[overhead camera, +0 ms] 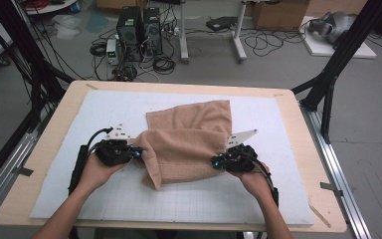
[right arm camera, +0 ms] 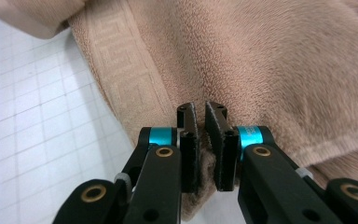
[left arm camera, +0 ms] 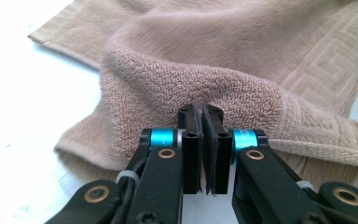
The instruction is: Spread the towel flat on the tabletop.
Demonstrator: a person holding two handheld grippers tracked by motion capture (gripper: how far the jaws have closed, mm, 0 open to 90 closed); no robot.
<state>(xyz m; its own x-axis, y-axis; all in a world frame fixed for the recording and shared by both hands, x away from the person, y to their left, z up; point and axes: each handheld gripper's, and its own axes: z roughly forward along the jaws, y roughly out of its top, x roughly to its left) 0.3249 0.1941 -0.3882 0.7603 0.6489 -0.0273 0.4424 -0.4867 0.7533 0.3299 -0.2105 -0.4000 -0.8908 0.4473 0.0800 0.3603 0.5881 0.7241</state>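
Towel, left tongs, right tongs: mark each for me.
towel [overhead camera: 191,119], high view, flat upper layer.
left tongs [left arm camera: 201,135], left gripper view, between the tips.
right tongs [right arm camera: 202,133], right gripper view, between the tips.

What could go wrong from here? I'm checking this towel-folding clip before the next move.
The left tongs pinch only a thin edge of the tan terry towel, so it could slip free. The right tongs grip a bunched fold and may drag extra layers. The near flap hangs uneven, so the fold may land crooked.
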